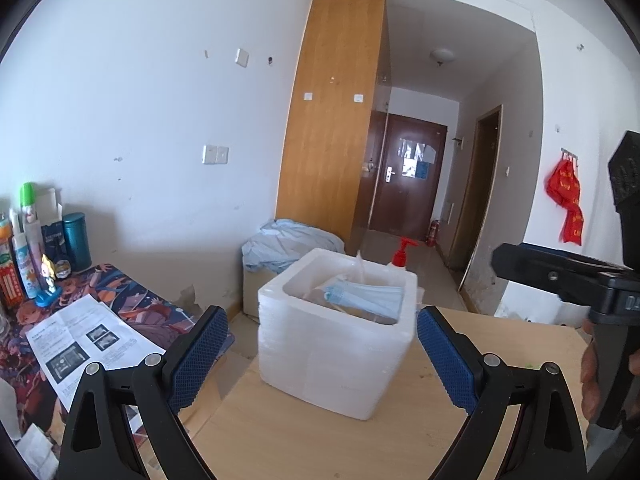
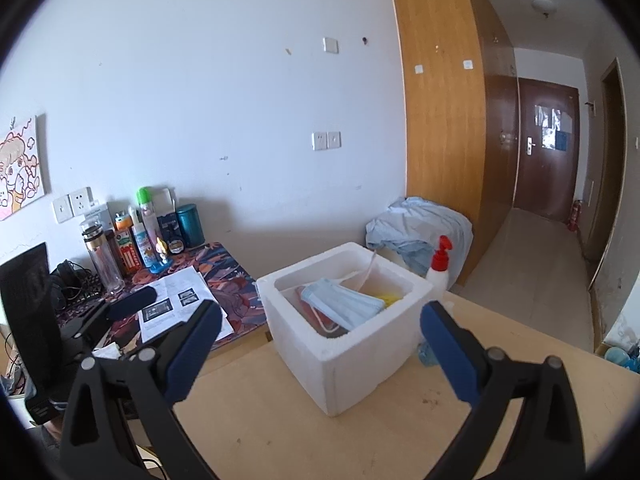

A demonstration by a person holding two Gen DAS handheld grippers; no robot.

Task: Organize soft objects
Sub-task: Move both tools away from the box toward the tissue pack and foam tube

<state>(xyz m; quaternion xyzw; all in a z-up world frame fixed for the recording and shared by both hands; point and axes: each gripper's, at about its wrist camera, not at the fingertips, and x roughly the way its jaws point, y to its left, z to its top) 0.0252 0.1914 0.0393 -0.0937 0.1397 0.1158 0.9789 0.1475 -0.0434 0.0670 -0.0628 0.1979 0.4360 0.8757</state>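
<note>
Inside the foam box point(image 2: 344, 344), a face mask point(image 2: 344, 302) already lies stowed; left gripper point(image 1: 322, 354) and right gripper point(image 2: 320, 346) hover wide open, empty.

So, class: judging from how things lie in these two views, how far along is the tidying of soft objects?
Done: a blue face mask lies inside the white foam box on top of other items, including something red and something yellow. In hand: nothing; the left hand-held gripper and right hand-held gripper are both open and empty, in front of the box. Left: possibly the blue thing on the table beside the box.
</note>
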